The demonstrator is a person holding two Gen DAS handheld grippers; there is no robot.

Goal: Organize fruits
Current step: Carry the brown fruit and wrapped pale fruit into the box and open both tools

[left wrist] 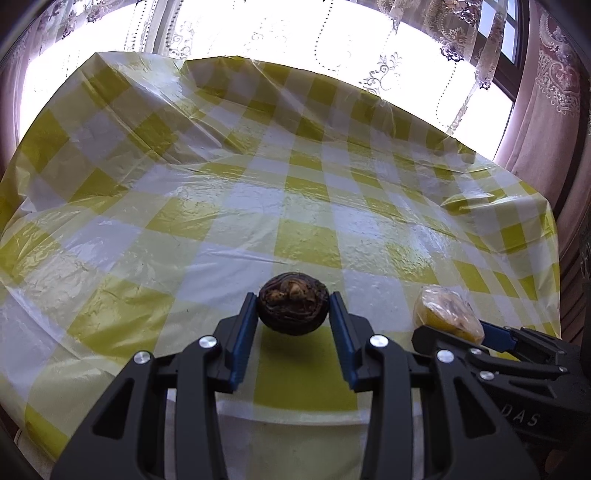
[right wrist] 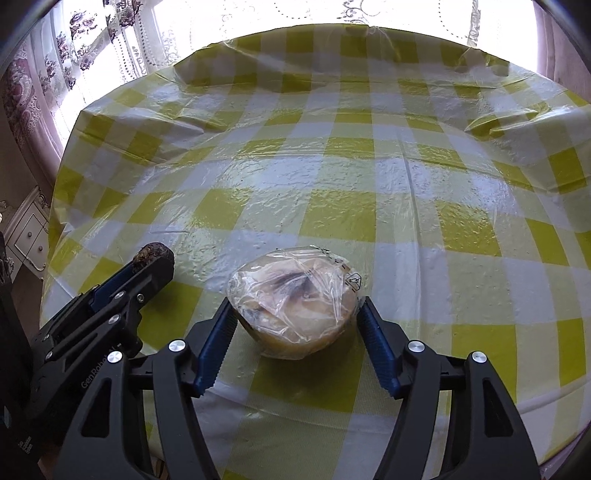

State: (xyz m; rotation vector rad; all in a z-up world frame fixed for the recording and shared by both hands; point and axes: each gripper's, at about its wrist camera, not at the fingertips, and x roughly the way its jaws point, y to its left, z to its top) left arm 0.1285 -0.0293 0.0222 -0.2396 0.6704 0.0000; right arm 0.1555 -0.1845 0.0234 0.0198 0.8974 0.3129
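A dark brown, round, rough-skinned fruit (left wrist: pixel 293 308) sits between the blue pads of my left gripper (left wrist: pixel 293 295), which is shut on it just above the checked tablecloth (left wrist: pixel 295 206). The right wrist view shows this fruit (right wrist: pixel 147 253) from the side, at the left gripper's tip. A pale yellow fruit piece wrapped in clear plastic (right wrist: pixel 295 302) rests on the cloth between the fingers of my right gripper (right wrist: pixel 295 301). Its jaws stand open around the piece, the pads close to the wrap without pressing it. In the left wrist view the wrapped piece (left wrist: pixel 447 312) lies to the right.
The yellow-and-white plastic cloth covers the whole table, wrinkled and ridged towards the far edge (left wrist: pixel 332 88). Lace curtains and a bright window (left wrist: pixel 295 33) lie behind it. A white cabinet (right wrist: pixel 26 229) stands off the table's left side.
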